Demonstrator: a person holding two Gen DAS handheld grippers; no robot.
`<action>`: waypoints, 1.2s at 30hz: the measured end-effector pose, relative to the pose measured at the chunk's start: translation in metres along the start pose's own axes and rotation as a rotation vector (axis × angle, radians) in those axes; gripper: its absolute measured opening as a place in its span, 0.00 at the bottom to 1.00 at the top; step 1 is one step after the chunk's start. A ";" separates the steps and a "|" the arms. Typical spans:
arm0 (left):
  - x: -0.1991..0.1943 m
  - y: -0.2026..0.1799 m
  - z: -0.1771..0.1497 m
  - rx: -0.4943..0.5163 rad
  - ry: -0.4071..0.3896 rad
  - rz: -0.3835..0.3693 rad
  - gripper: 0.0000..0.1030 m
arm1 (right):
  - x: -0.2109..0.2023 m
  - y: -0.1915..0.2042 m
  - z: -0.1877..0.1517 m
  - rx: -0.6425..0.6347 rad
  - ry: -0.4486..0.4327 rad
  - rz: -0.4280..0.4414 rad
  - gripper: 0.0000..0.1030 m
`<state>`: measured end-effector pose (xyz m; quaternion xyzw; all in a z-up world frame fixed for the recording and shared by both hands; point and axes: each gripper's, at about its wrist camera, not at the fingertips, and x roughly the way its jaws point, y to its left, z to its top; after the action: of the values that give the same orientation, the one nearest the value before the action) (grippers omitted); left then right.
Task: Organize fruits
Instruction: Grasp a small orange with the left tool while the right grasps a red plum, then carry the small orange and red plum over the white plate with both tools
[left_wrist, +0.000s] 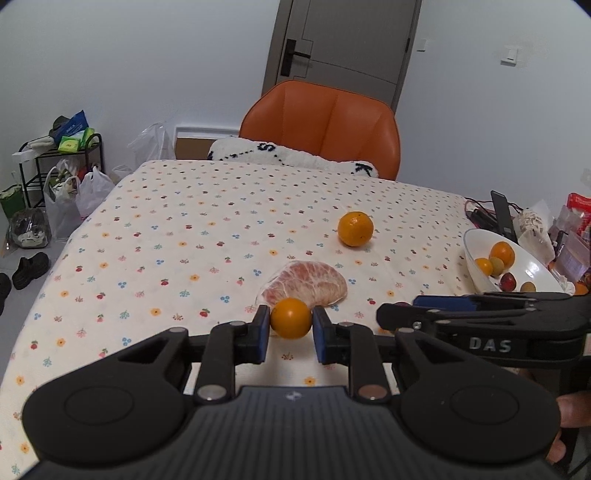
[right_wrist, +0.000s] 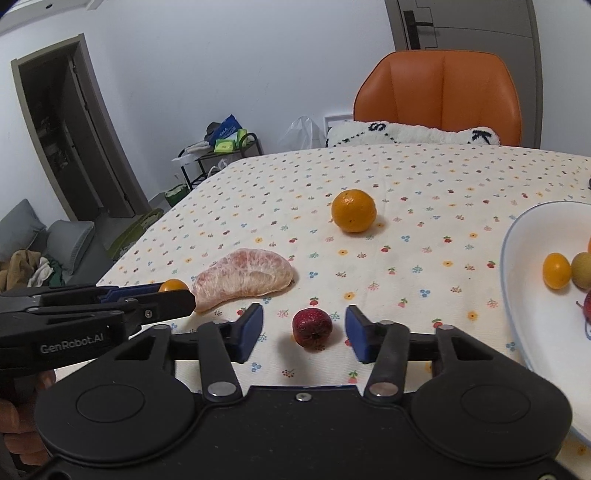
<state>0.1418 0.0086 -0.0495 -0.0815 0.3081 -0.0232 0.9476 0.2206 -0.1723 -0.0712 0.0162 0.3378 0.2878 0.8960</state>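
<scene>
A small orange fruit (left_wrist: 291, 318) sits between the blue pads of my left gripper (left_wrist: 291, 330), both pads touching it; the right wrist view shows the same fruit (right_wrist: 173, 285) at that gripper's tip. Just behind it lies a peeled pomelo segment (left_wrist: 306, 282) (right_wrist: 245, 277). My right gripper (right_wrist: 304, 326) stands open around a dark red fruit (right_wrist: 312, 328) on the cloth, with a gap on each side. A larger orange (left_wrist: 355, 228) (right_wrist: 353, 210) rests further back. A white bowl (left_wrist: 476, 236) (right_wrist: 517, 236) at the right holds several small fruits.
The table carries a flower-print cloth (left_wrist: 184, 229). An orange chair (left_wrist: 321, 122) with a white cushion (left_wrist: 295, 155) stands at the far edge. Packets and cables (left_wrist: 535, 221) crowd the right behind the bowl. A shelf (left_wrist: 59, 155) and bags stand on the floor to the left.
</scene>
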 end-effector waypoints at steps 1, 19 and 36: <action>0.000 0.000 0.000 0.001 0.000 -0.004 0.22 | 0.002 0.000 0.000 -0.001 0.005 -0.002 0.39; 0.002 -0.034 0.006 0.070 -0.005 -0.054 0.22 | -0.033 -0.014 0.001 0.018 -0.052 0.016 0.21; 0.000 -0.099 0.010 0.151 -0.019 -0.120 0.22 | -0.088 -0.055 -0.008 0.075 -0.147 -0.034 0.21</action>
<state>0.1486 -0.0879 -0.0244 -0.0281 0.2912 -0.1022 0.9508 0.1906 -0.2659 -0.0370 0.0652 0.2819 0.2579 0.9218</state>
